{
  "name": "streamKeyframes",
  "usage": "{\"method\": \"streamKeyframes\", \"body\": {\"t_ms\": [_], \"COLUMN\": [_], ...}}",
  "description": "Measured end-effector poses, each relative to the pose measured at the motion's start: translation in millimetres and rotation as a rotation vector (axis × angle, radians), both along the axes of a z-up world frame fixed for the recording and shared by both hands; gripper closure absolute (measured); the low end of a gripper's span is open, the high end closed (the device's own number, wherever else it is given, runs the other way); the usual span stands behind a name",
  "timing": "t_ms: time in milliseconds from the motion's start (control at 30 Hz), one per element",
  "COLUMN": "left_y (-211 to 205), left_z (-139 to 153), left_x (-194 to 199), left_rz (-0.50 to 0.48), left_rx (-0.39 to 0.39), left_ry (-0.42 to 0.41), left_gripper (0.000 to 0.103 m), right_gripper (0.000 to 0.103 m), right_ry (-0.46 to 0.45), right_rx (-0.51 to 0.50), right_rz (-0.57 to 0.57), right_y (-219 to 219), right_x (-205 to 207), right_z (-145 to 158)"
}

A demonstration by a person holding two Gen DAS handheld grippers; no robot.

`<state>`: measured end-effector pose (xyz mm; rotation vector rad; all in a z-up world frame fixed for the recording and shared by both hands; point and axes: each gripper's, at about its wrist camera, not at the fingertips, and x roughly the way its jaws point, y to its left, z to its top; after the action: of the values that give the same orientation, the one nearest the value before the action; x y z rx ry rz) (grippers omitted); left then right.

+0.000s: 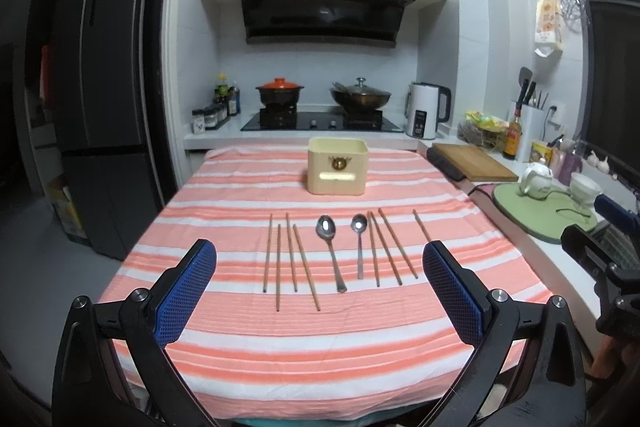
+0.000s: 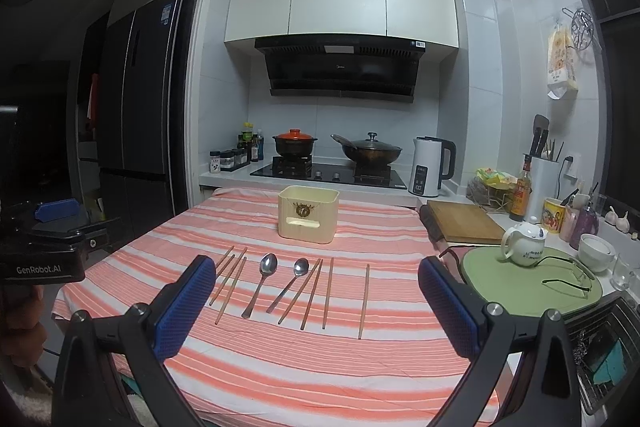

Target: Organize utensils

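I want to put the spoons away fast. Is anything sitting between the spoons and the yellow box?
No, nothing visible does. The two spoons lie flat on the striped cloth, and only bare cloth runs from them to the yellow box. The chopsticks lie off to both sides. Both grippers are open and empty.

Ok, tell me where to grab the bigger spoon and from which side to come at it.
Grip the larger spoon mid-handle, coming straight down from above with the fingers across the handle. It lies flat on the striped tablecloth, bowl toward the cream container, so only the thin handle offers a pinch. The left gripper is open and probably nearest.
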<state>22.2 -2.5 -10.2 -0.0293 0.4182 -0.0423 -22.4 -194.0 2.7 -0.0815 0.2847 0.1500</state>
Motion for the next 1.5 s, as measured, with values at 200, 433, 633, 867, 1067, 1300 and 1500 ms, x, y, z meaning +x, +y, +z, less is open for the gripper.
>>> {"method": "streamKeyframes", "body": {"t_ms": [200,433,633,867,1067,1300,1500], "left_y": [4,11,31,32,40,46,58], "left_z": [-3,-2,2,-8,-26,-45,-68], "left_x": [4,7,17,23,29,45,62], "left_rz": [-0.007,0.03,0.06,0.037,0.04,-0.006,0.024], "left_rx": [-0.02,0.017,0.002,-0.012,-0.046,-0.054,-0.056], "left_ry": [0.013,-0.021,-0.024,0.01,0.063,0.127,0.181], "left_gripper": [0.0,0.0,0.0,0.0,0.0,0.0,0.0], "right_gripper": [0.0,0.0,0.0,0.0,0.0,0.0,0.0], "right_ry": [0.002,-0.015,-0.03,-0.01,-0.023,0.026,0.041], "right_rx": [-0.001,-0.033,-0.037,-0.037,-0.044,-0.036,-0.053], "right_rz": [-0.004,-0.015,-0.044,-0.041,-0.009,0.039,0.043], "right_y": [-1,-1,-9,-14,-6,-1,1], "right_x": [4,7,10,20,24,33,39], "right_z": [-1,0,2,-4,-10,-23,-30]}}
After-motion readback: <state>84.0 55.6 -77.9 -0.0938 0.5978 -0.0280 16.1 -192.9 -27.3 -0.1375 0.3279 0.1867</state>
